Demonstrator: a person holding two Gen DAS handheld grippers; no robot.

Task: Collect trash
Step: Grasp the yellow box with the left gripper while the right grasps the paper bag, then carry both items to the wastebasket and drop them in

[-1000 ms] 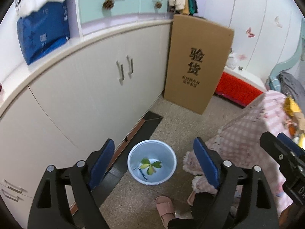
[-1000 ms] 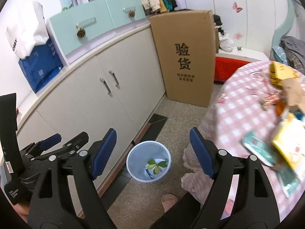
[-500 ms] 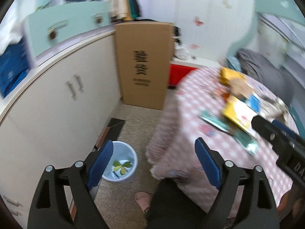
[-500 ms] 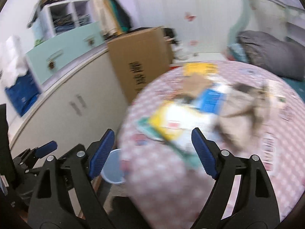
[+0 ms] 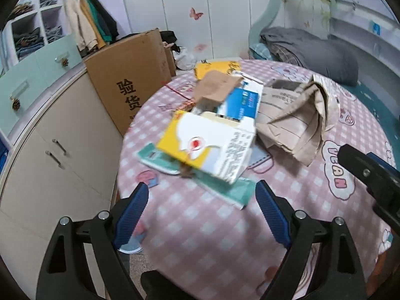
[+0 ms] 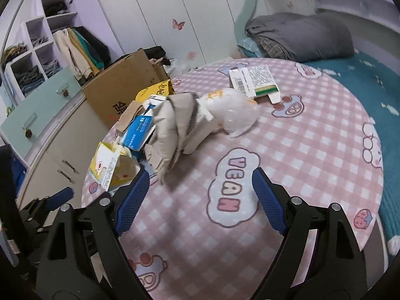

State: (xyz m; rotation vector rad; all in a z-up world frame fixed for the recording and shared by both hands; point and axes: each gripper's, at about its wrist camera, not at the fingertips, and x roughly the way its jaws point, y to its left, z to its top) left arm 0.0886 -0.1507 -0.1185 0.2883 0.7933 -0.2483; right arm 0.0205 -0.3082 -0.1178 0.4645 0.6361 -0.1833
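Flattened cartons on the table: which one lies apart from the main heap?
The white carton with a green stripe, alone at the table's far side beyond the plastic bag. The yellow-and-white carton and blue-and-white carton overlap in the heap.

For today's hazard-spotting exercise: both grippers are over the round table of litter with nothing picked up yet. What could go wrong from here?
1. The yellow-and-white carton lies on the teal packet by the table's edge; a clumsy grab could knock either onto the floor.
2. The crumpled brown paper overlaps the blue box and the white plastic bag, so lifting one may drag the others.
3. The left gripper and right gripper, both open, sit close and could collide.
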